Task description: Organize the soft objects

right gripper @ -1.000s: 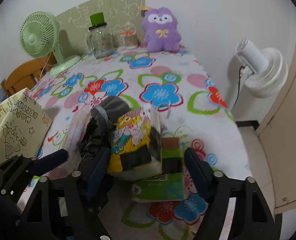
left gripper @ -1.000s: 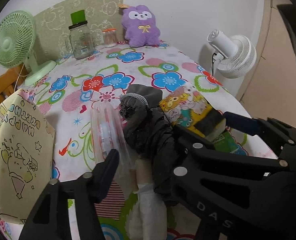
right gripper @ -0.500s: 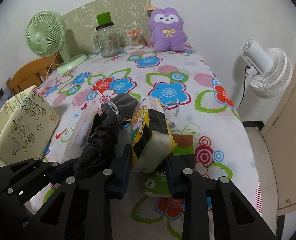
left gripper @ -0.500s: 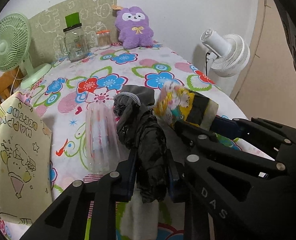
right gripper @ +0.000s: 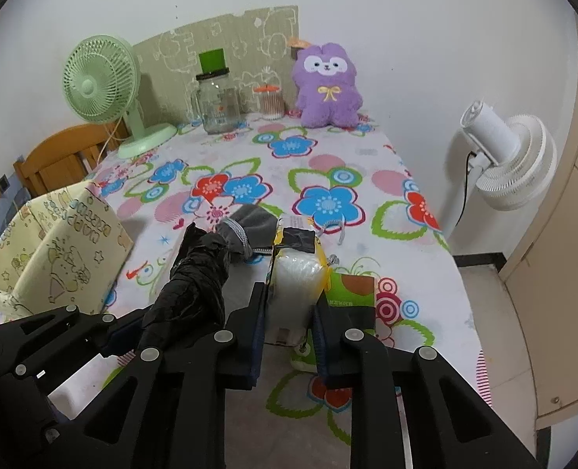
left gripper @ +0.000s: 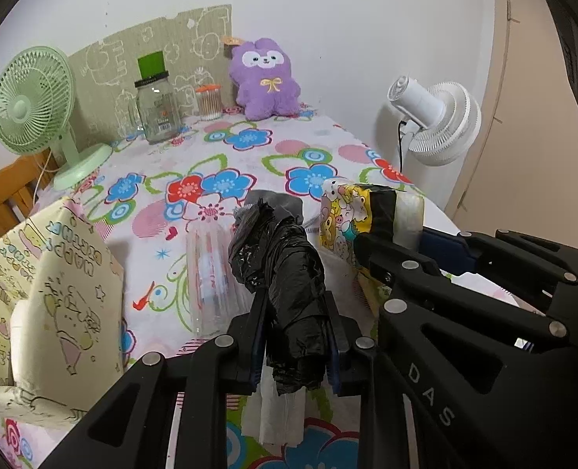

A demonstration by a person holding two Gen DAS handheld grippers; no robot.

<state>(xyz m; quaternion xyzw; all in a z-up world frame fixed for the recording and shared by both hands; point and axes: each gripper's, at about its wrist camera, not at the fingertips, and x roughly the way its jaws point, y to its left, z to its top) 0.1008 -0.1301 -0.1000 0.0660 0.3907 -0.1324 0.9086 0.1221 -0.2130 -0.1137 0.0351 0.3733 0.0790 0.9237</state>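
Tablecloth (right gripper: 328, 148): white, red/blue flowers, green loops. Plush (right gripper: 330, 86), upper centre: purple, yellow bow. Fan (right gripper: 101, 78), upper left: pale green. Crumpled bag (left gripper: 281, 258): glossy black. Tissue pack (left gripper: 351, 215): yellow, cartoon print.

Black plastic left gripper (left gripper: 295, 346) and right gripper (right gripper: 287, 336): silver rivets, dark blue finger pads, white "DAS" lettering on one arm.
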